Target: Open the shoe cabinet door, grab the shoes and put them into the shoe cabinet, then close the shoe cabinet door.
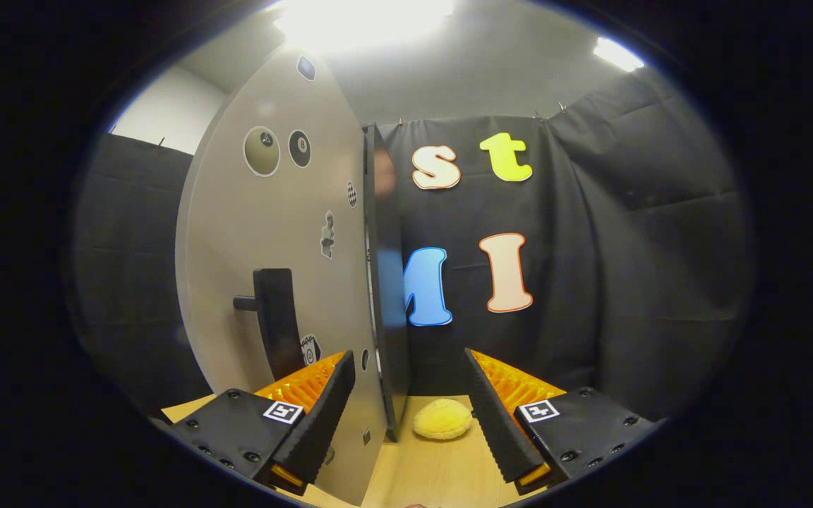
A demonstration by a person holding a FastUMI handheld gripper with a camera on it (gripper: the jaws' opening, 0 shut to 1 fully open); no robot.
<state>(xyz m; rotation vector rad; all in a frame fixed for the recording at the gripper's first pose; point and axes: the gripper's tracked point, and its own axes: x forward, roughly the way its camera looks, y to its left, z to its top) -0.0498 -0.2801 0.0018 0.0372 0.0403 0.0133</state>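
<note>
Two gripper fingers are reaching forward from us, and they are standing well apart, pressing on nothing. The gripper (410, 423) is hovering low over a pale wooden tabletop (442, 473). The free edge of the shoe cabinet door (272, 282) is rising in the gap between the fingers, closer to the left finger, though we cannot tell whether that finger is touching it.

The door is a tall, light grey panel with small round stickers on it, and it is standing part-way open, edge-on to us. On its face, just beyond the left finger, a dark door handle (276, 321) is sticking out on a short stem. Just ahead of the fingers, on the tabletop between them, a small yellow fluffy shoe (442, 419), perhaps a slipper, is lying beside the door's lower edge. The inside of the cabinet is hidden from us behind the door. Dark cloth is hanging as the booth's wall beyond everything.

We are judging that the door-opening step is in hand or nearly done, and that the shoe is not yet picked up. The next move, as we are reading it, calls for swinging the door wide enough to clear the opening, then lowering the spread fingers around the yellow shoe and closing on it gently, since it looks soft.
</note>
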